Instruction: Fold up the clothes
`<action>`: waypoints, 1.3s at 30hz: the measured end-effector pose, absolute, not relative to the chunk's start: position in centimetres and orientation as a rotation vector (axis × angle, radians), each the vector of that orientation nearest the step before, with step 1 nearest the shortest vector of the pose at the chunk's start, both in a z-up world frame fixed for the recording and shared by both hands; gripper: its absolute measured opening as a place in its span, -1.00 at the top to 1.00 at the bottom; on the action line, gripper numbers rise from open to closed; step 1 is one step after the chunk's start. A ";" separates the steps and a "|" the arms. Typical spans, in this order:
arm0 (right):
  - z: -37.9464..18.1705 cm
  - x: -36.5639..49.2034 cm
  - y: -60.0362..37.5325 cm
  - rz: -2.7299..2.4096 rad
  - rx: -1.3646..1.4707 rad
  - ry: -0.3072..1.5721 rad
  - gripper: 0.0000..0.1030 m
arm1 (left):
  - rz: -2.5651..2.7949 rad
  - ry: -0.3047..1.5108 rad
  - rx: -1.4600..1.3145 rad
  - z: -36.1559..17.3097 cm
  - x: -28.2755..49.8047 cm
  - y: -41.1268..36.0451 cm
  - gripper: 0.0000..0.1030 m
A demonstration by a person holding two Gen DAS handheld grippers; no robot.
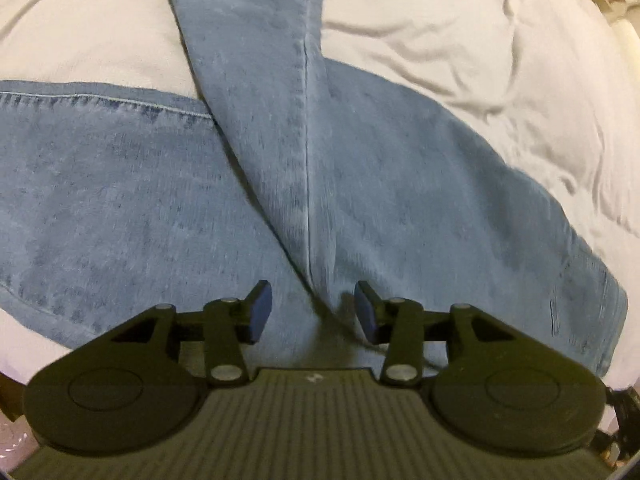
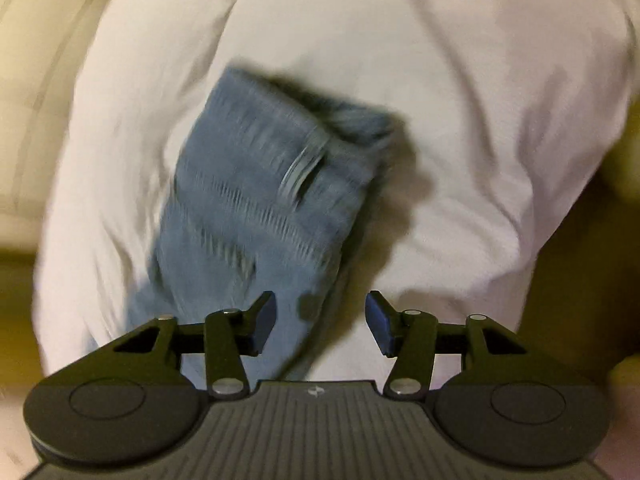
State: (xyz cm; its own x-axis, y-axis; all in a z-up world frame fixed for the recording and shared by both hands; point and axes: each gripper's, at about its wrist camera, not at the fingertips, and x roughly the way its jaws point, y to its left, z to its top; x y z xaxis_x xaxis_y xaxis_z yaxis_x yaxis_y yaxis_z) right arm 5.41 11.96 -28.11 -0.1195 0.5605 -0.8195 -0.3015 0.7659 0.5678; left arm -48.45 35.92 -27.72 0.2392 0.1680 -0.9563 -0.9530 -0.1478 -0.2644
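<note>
Lying on the white bedsheet (image 1: 460, 40), the blue jeans (image 1: 140, 200) have one leg crossed over the other. Left tongs (image 1: 313, 312): apart, above the denim. Right tongs (image 2: 320, 322): apart, empty, near the blurred jeans end.

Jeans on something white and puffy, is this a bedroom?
Probably a bedroom, though little of the room shows. The blue jeans lie on soft, rumpled white bedding, like a duvet on a bed. Both grippers are open above it.
</note>
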 end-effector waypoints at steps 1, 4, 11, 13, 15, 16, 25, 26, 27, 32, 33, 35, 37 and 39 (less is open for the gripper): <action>-28.4 5.8 11.7 0.725 0.264 1.520 0.10 | 1.206 0.823 -1.327 -27.9 -48.3 36.1 0.23; -29.2 6.4 11.9 0.705 0.293 1.517 0.18 | 1.214 0.819 -1.326 -28.2 -47.9 35.9 0.12; -29.0 6.6 14.1 0.747 0.191 1.451 0.54 | 1.242 0.853 -1.239 -28.1 -46.9 35.6 0.90; -27.1 6.0 15.4 0.814 0.033 1.386 0.76 | 1.255 0.831 -1.190 -26.8 -46.7 35.1 0.93; -24.4 5.6 16.3 0.908 -0.019 1.301 0.85 | 1.279 0.771 -1.131 -24.5 -46.8 33.6 0.93; -23.1 5.7 16.7 0.957 -0.020 1.259 0.86 | 1.291 0.739 -1.102 -23.2 -46.8 32.6 0.93; -25.3 8.7 17.1 0.996 -0.169 1.281 0.87 | 1.358 0.829 -1.044 -25.5 -43.7 26.1 0.85; -26.3 8.9 17.1 0.970 -0.172 1.309 0.87 | 1.371 0.834 -1.041 -25.9 -43.4 26.1 0.87; -26.3 8.8 16.8 0.964 -0.152 1.309 0.87 | 1.383 0.839 -1.039 -26.2 -43.1 26.0 0.89; -25.0 8.0 15.4 0.990 -0.144 1.251 0.89 | 1.391 0.807 -1.038 -25.1 -43.7 25.5 0.88; -25.1 7.9 15.3 0.982 -0.152 1.250 0.90 | 1.392 0.821 -1.036 -25.0 -43.6 25.4 0.88; -26.3 7.6 16.1 0.959 -0.200 1.258 0.90 | 1.393 0.848 -1.032 -24.7 -43.4 25.2 0.86; -27.8 7.6 16.7 0.925 -0.258 1.268 0.85 | 1.394 0.876 -1.028 -24.5 -43.2 25.0 0.85; -28.5 7.3 17.5 0.896 -0.294 1.277 0.83 | 1.395 0.903 -1.025 -24.2 -43.1 24.8 0.85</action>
State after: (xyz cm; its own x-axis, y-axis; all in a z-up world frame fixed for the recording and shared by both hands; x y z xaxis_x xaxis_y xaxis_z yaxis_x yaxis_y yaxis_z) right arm 7.32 17.46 -28.53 0.0186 0.4131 -0.9105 -0.7159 0.6412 0.2763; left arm -43.06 24.80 -24.25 0.0053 0.3301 -0.9439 -0.9963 -0.0789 -0.0332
